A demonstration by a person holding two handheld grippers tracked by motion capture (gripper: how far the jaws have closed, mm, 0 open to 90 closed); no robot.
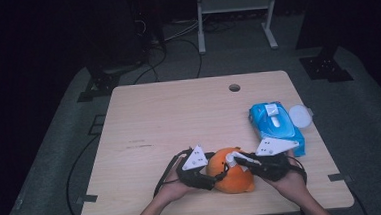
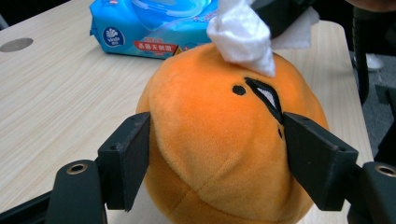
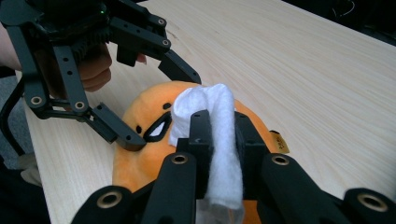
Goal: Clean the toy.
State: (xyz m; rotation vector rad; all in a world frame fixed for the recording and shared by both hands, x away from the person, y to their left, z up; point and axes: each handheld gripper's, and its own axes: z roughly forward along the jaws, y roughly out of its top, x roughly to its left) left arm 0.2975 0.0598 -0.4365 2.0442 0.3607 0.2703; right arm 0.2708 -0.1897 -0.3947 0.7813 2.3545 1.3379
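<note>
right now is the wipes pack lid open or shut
Open: the round white lid is flipped out beside the blue wipes pack.

The high view is dim, the room around the bench (image 1: 179, 118) sinking into near-black while the wood top catches soft, even light from above. Shadows there are faint and short. Detail is coarse and slightly smeared. The left gripper view is far brighter: the orange plush (image 2: 224, 140) is sharp, the blue packet (image 2: 140, 28) behind it goes soft. The right gripper view is well lit too, wood grain crisp, with the near black jaws slightly blurred at the bottom edge.
</note>
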